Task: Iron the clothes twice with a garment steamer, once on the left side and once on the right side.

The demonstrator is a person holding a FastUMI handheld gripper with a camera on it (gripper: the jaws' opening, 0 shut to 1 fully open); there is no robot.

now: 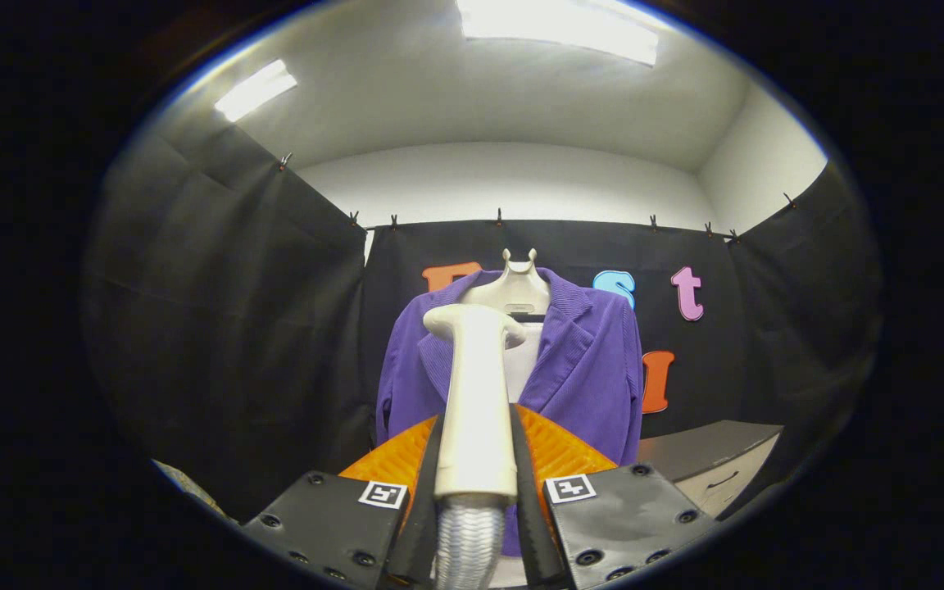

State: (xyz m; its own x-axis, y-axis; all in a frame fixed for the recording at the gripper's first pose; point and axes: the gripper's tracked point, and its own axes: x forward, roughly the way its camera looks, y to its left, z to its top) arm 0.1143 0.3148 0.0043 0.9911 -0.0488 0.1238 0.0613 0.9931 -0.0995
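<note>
Garment steamer head [476,393], one, cream-coloured, stands upright between the two fingers of the gripper [475,483]. Both fingers press on its handle from either side, so the gripper is clenched on it. A ribbed grey hose [469,541] leaves the bottom of the handle, low between the fingers. The nozzle end at the top points toward the garment beyond.

Purple jacket [578,369], one, hangs beyond the fingers on a pale plastic hanger form [513,287] with two small prongs at its top. The jacket is ribbed, corduroy-like, with open lapels, and a white layer [524,360] shows at its centre. The steamer head overlaps the jacket's middle in the view; contact cannot be told.

Room: black cloth walls on three sides, clipped along their top edge with small clips; white wall and ceiling above. Two ceiling light panels [558,29] are lit. A grey-topped cabinet or table [714,459] with a drawer front stands off to the right of the jacket, low.

Writing: no readable brand on the steamer. Two square black-and-white fiducial markers [570,488] sit on the gripper body, one per side.
</note>
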